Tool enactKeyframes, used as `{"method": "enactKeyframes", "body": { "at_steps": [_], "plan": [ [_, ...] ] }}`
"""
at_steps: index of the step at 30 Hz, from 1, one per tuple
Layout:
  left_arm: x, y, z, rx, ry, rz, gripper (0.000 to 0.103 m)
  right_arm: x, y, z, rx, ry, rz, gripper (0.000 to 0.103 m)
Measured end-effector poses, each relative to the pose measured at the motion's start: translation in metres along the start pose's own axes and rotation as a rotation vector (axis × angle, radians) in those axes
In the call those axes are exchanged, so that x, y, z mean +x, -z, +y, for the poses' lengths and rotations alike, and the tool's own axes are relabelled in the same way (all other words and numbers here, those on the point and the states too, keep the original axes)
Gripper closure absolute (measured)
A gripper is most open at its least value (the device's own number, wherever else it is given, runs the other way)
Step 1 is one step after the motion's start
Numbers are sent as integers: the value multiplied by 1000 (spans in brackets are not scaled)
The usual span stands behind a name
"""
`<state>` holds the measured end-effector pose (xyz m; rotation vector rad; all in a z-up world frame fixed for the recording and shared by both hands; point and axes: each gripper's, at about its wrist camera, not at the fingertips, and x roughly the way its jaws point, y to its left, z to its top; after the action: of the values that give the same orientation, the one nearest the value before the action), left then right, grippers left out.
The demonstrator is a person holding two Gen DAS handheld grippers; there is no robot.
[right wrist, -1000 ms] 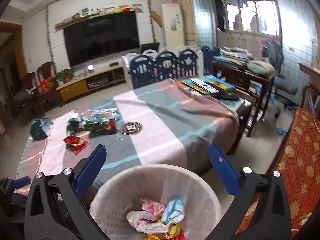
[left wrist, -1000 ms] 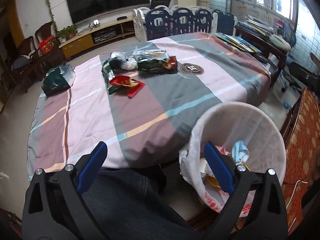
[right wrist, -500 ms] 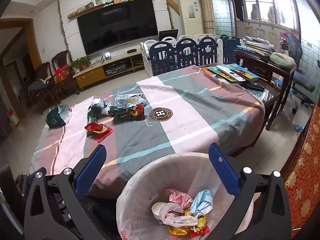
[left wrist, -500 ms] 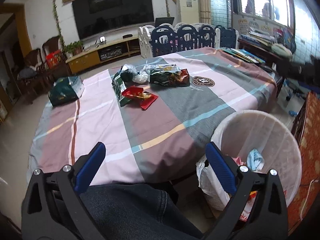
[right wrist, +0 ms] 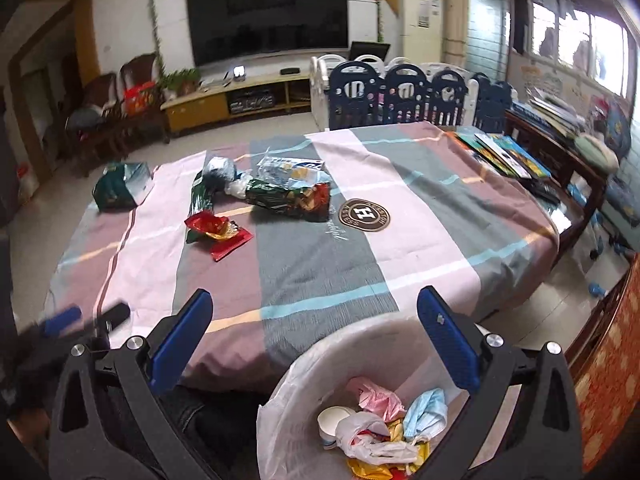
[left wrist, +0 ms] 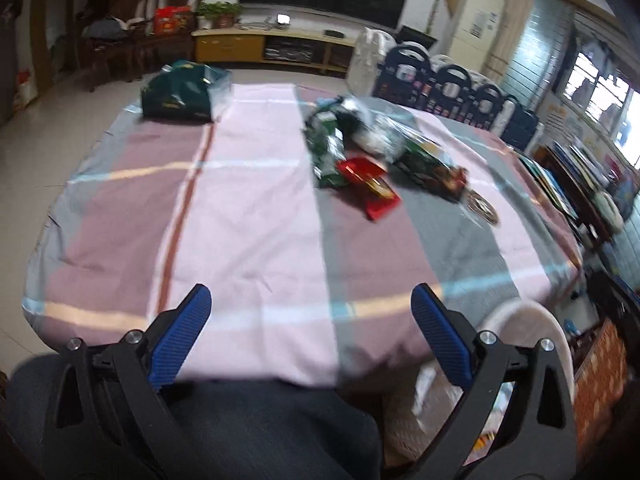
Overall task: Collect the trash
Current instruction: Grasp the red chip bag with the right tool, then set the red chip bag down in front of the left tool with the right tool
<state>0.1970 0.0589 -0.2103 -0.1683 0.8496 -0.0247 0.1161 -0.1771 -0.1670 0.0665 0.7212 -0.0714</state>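
Both grippers are empty, and each has its jaws spread wide. The left gripper [left wrist: 311,320] hangs over the near edge of the desk [left wrist: 248,240], above the person's lap. The right gripper [right wrist: 314,326] hangs over the lined trash bin [right wrist: 304,380], which stands on the floor just beside the near edge of the desk.

The trash to collect lies in one cluster on the far half of the striped cloth, well apart from both sets of jaws. The nearest piece is the red wrapper [left wrist: 370,188], also visible from the right wrist [right wrist: 218,232]. Its long axis appears to run diagonally, from far left to near right. A green wrapper [left wrist: 328,152] touches its far side. Behind these lie a dark snack bag [right wrist: 286,198] and some clear plastic [right wrist: 288,168]. A separate green bag [left wrist: 180,92] sits alone near the far left edge.

From the left jaws, the red wrapper lies ahead and slightly to the right. From the right jaws, it lies ahead and to the left. The left gripper is judged the better placed, since the right one is parked over the bin.

The left wrist view is blurred by motion, so wrapper edges and overlaps are hard to resolve. The bin is cut off at the lower edge in both views. How the cluster pieces overlap cannot be told.
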Motion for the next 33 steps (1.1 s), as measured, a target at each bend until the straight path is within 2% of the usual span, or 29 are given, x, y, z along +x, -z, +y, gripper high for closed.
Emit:
{"method": "enactKeyframes", "body": {
  "at_steps": [2, 5, 10, 13, 14, 16, 18, 19, 22, 23, 24, 25, 27, 29, 32, 33],
  "plan": [
    [7, -17, 9, -20, -38, -29, 3, 4, -6, 7, -12, -3, -6, 3],
    [14, -40, 22, -29, -96, -70, 4, 21, -14, 14, -11, -24, 36, 3],
    [28, -77, 35, 63, -153, -102, 4, 63, -30, 25, 21, -29, 116, 3],
    [34, -82, 50, 101, -179, -169, 4, 90, -42, 41, 23, -63, 137, 3],
    [36, -80, 57, 94, -178, -170, 3, 100, -46, 48, 8, -69, 141, 3],
    [47, -80, 72, 25, -179, -97, 4, 120, -52, 65, -27, -76, 147, 3],
    [49, -82, 88, -81, -94, -72, 4, 147, -57, 86, -72, -101, 170, 3],
    [49, -83, 94, -112, -82, -71, 4, 159, -58, 95, -92, -108, 180, 3],
    [54, -84, 104, -147, -111, -61, 4, 196, -60, 127, -173, -138, 211, 7],
    [56, -84, 107, -159, -117, -52, 4, 208, -60, 134, -186, -146, 230, 14],
    [59, -83, 110, -173, -117, -42, 4, 223, -59, 139, -187, -154, 262, 28],
    [62, -82, 114, -190, -117, -26, 4, 232, -58, 141, -185, -154, 286, 36],
    [64, -80, 119, -217, -119, -5, 4, 247, -55, 145, -191, -159, 331, 66],
    [66, -79, 121, -225, -122, -3, 4, 245, -51, 143, -182, -172, 348, 79],
    [66, -78, 120, -219, -133, -2, 4, 221, -46, 146, -166, -276, 360, 81],
    [66, -77, 119, -219, -133, 0, 4, 210, -43, 150, -173, -335, 371, 81]
  ]
}}
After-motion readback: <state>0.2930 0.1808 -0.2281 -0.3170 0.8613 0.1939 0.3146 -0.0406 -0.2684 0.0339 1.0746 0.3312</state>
